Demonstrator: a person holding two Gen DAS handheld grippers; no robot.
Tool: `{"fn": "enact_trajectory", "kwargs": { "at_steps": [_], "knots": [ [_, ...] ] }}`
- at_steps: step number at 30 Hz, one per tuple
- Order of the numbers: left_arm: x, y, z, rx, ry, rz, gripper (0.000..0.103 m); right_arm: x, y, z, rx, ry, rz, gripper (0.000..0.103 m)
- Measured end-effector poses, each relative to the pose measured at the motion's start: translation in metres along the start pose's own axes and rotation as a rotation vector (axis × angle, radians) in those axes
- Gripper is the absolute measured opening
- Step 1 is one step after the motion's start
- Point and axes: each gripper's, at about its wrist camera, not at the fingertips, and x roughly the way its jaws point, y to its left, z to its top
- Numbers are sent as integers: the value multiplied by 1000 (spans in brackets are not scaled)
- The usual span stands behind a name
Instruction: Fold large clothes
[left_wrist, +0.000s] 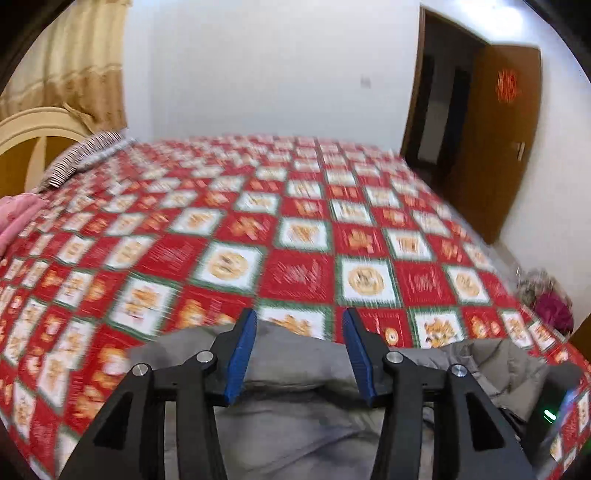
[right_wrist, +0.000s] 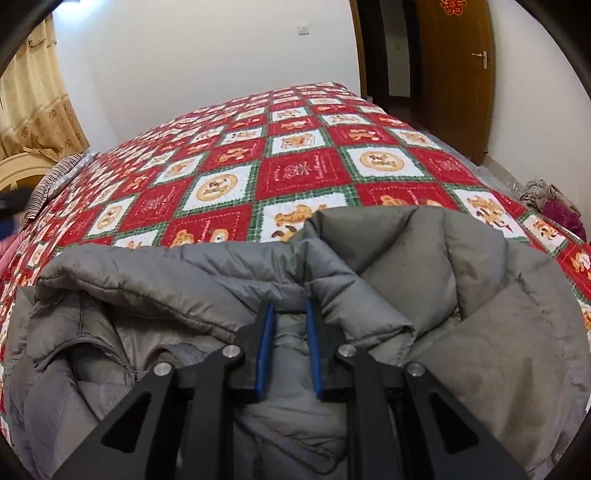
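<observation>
A large grey padded jacket (right_wrist: 424, 295) lies bunched at the near edge of a bed with a red, white and green patchwork cover (right_wrist: 295, 155). My right gripper (right_wrist: 290, 306) is over the jacket with its blue pads narrowly apart around a fold of grey fabric; a firm pinch cannot be told. My left gripper (left_wrist: 299, 317) is open and empty, with blue pads wide apart, held just above the jacket (left_wrist: 295, 369) at its left part. The left wrist view is blurred by motion.
A striped pillow (left_wrist: 81, 155) and a pink cloth (left_wrist: 14, 221) lie by the cream headboard (left_wrist: 33, 125) at the left. An open wooden door (left_wrist: 495, 147) stands at the right. A heap of cloth (right_wrist: 554, 206) lies on the floor beside the bed.
</observation>
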Motion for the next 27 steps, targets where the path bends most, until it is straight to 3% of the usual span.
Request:
{"fn": "enact_trajectory", "kwargs": {
  "at_steps": [4, 6, 10, 14, 15, 18, 21, 23, 27],
  "knots": [
    [65, 1, -48, 25, 181, 36, 50, -1, 1, -1, -2, -5, 1, 19],
    [61, 4, -58, 19, 128, 29, 49, -1, 0, -1, 10, -5, 17, 19],
    [63, -6, -59, 65, 130, 85, 50, -2, 3, 1, 2, -4, 14, 21],
    [64, -3, -60, 66, 121, 84, 50, -11, 7, 7, -7, 2, -6, 22],
    [64, -4, -60, 70, 119, 87, 50, -19, 12, 12, -19, -18, 7, 28],
    [66, -6, -60, 78, 118, 96, 50, -35, 35, 22, -103, -81, 46, 28],
    [66, -5, -60, 73, 117, 90, 50, -10, 54, 27, -166, 27, 31, 27],
    [66, -5, -60, 71, 116, 87, 50, 15, 50, 19, -138, 100, 31, 27],
    [67, -6, -59, 73, 115, 89, 50, 19, 51, 7, -162, 52, 16, 26]
  ]
}}
